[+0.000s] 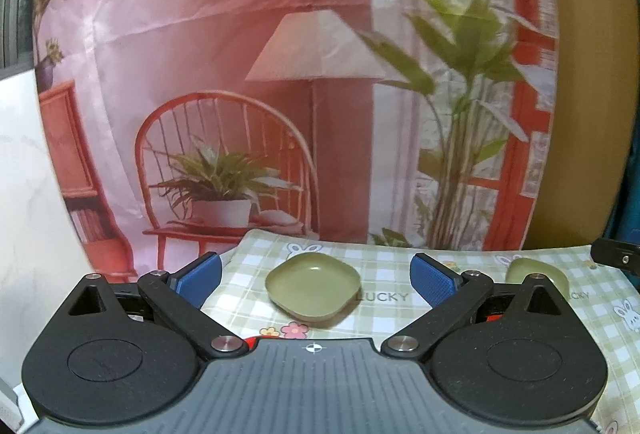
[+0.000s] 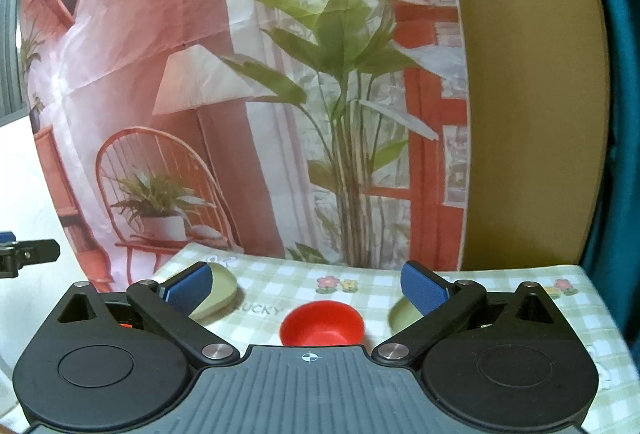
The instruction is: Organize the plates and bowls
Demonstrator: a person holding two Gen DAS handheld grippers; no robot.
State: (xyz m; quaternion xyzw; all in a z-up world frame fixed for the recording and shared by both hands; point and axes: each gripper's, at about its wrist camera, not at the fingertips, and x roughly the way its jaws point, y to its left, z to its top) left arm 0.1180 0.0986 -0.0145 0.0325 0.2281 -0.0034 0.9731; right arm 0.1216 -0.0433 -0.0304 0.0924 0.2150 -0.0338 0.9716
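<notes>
In the left wrist view a green square plate [image 1: 313, 288] lies on the checked tablecloth [image 1: 384, 266], straight ahead between the fingers of my open, empty left gripper [image 1: 316, 280]. A second green dish [image 1: 538, 274] lies to the right, partly hidden by the right finger. In the right wrist view a red bowl [image 2: 322, 324] stands just ahead of my open, empty right gripper [image 2: 306, 288]. A green plate [image 2: 216, 294] lies behind the left finger and another green dish [image 2: 402, 314] behind the right finger.
A printed backdrop [image 1: 280, 74] of a room with a chair, lamp and plants hangs right behind the table. A brown board [image 2: 528, 114] stands at the right. The other gripper's tip [image 1: 616, 254] shows at the right edge. A white wall [image 1: 24, 194] is at the left.
</notes>
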